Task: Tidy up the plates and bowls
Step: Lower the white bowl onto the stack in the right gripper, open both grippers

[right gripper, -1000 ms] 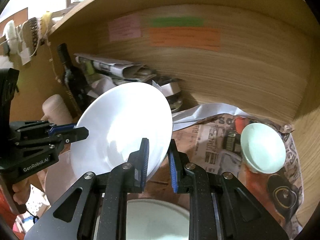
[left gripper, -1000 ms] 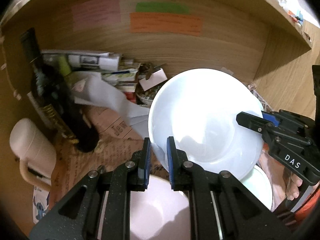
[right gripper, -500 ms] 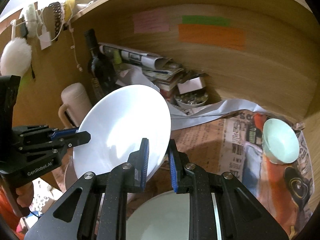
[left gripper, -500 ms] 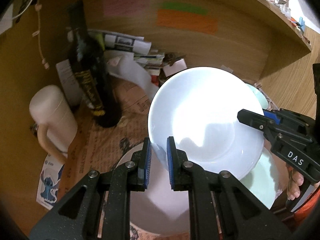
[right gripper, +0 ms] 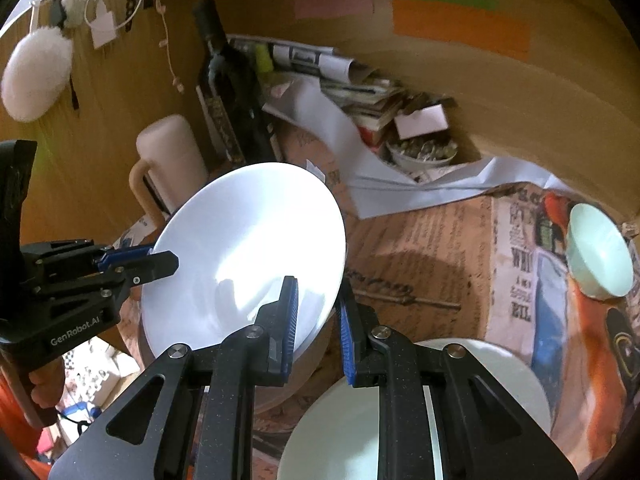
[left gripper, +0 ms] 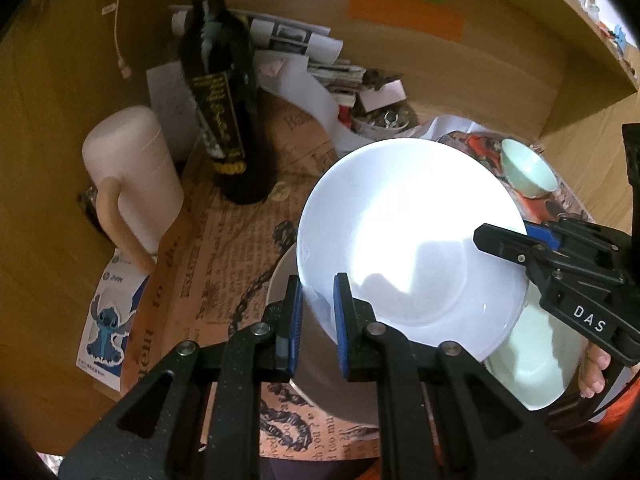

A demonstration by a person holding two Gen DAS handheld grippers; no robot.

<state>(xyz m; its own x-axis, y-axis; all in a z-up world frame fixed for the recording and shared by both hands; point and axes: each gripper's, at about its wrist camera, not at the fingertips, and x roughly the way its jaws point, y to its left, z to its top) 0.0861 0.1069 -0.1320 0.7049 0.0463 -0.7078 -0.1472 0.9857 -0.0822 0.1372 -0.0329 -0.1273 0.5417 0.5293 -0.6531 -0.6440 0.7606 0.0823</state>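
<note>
A white plate (left gripper: 408,236) is held tilted in the air by both grippers. My left gripper (left gripper: 317,320) is shut on its left rim; my right gripper (right gripper: 316,312) is shut on its right rim (right gripper: 256,248). Each gripper shows in the other's view: the right one (left gripper: 516,246), the left one (right gripper: 156,262). Below the held plate sits a pinkish plate (left gripper: 316,368) and beside it a pale green plate (right gripper: 360,424). A small pale green bowl (right gripper: 600,252) stands at the right on the newspaper.
A dark wine bottle (left gripper: 218,92) and a pink mug (left gripper: 132,176) stand at the left. Stacked papers and a bowl of small items (right gripper: 422,152) lie at the back against the wooden wall. Newspaper (right gripper: 448,248) covers the surface.
Both grippers have lifted the white plate up and back from the wall; more of the surface, the bottle, the mug and the plates below now show.
</note>
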